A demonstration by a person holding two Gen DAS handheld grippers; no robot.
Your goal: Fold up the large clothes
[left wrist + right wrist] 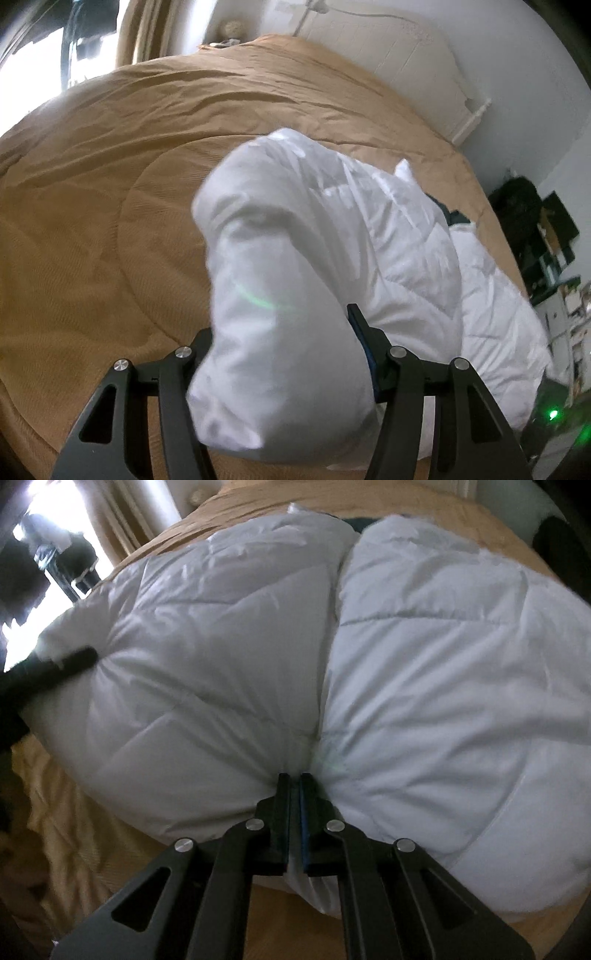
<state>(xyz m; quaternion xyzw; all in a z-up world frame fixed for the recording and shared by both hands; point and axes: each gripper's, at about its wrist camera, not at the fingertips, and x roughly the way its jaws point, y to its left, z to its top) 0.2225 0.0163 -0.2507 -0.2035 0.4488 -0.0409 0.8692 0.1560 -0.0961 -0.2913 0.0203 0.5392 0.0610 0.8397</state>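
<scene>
We saw a white quilted comforter [229, 657] lying on a tan bedspread [92, 221], bulky and doubled so that a deep crease ran from the top centre of the right wrist view down to the lower middle, parting it into two puffy halves. At the bottom of that crease our right gripper [294, 786] had its jaws almost fully together, pinching a thin gather of the white fabric between the pads, with creases radiating from the pinch. At the left edge of the same view our left gripper [74, 659] showed as a dark bar against a corner of the comforter. In the left wrist view our left gripper [280, 325] stood about half open around a thick, rolled wad of the comforter [288, 280] that filled the gap between its fingers; the blue-padded finger [360, 325] on the right lay against the cloth, while the left fingertip was hidden behind the wad. The rest of the comforter trailed off toward the right of that frame. Beyond it the bedspread reached to a white headboard [388, 48] at the upper right. A bright window [33, 70] with a beige curtain [142, 33] occupied the upper left, and dark cluttered furniture [543, 236] stood at the right edge.
</scene>
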